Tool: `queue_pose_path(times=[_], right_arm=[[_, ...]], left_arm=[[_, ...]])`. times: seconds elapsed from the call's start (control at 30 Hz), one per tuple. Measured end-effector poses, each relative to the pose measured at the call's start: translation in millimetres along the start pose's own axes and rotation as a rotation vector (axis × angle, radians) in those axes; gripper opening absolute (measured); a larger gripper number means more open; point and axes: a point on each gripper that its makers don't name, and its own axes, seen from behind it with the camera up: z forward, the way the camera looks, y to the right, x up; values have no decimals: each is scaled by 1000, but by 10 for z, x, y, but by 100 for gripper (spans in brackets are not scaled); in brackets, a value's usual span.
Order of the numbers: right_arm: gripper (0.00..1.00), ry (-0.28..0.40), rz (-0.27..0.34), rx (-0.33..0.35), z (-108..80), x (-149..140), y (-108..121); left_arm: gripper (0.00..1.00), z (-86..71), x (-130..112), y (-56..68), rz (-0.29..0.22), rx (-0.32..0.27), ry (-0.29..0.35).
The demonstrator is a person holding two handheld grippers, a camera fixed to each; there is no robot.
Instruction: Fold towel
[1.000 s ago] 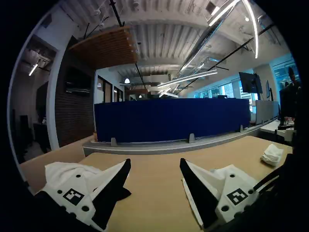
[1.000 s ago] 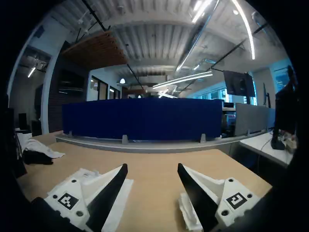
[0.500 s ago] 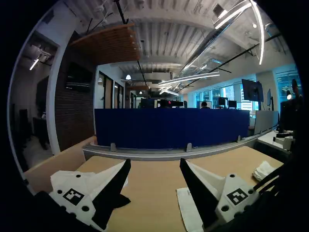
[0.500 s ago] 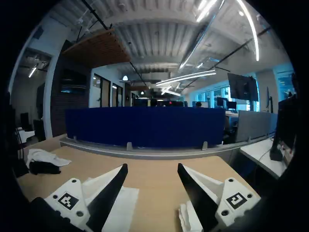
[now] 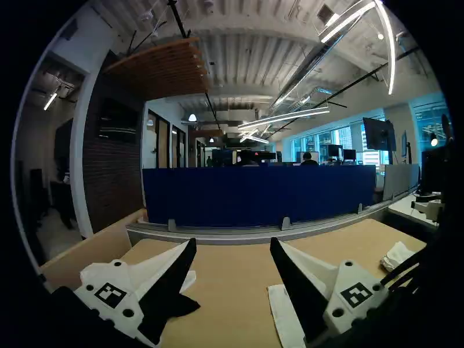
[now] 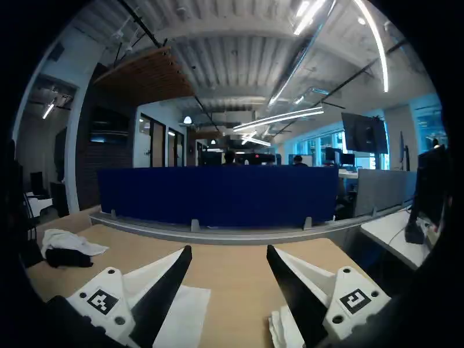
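White towel lies spread flat and smooth on the tan desk, low in the right gripper view, straight edge and corner showing.

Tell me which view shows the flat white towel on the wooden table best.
The right gripper view: the flat white towel lies spread out, its far edge and corner clear. The left gripper view catches a narrow strip of it near the bottom.

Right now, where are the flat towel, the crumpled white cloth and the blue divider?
flat towel (image 6: 188,316), right gripper view, its bare top surface.
crumpled white cloth (image 6: 69,239), right gripper view, top of the heap.
blue divider (image 6: 220,197), right gripper view, middle of its face.
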Motion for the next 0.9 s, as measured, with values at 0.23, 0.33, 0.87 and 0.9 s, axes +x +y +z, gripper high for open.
queue_pose_path(times=[0.23,0.33,0.87,0.9], right_arm=[[100,-43,-69,68,41,-51,-175],[100,-90,-114,119,50,-145,-295],[100,-294,-226,313,-2,-657,-683],[100,-303,-228,320,-5,-698,-698]], left_arm=[[94,-14,-81,177,51,-87,-56],[94,-18,-161,285,89,-138,-90],[94,-72,-718,688,151,-335,-291],[94,-68,-756,710,156,-343,-300]])
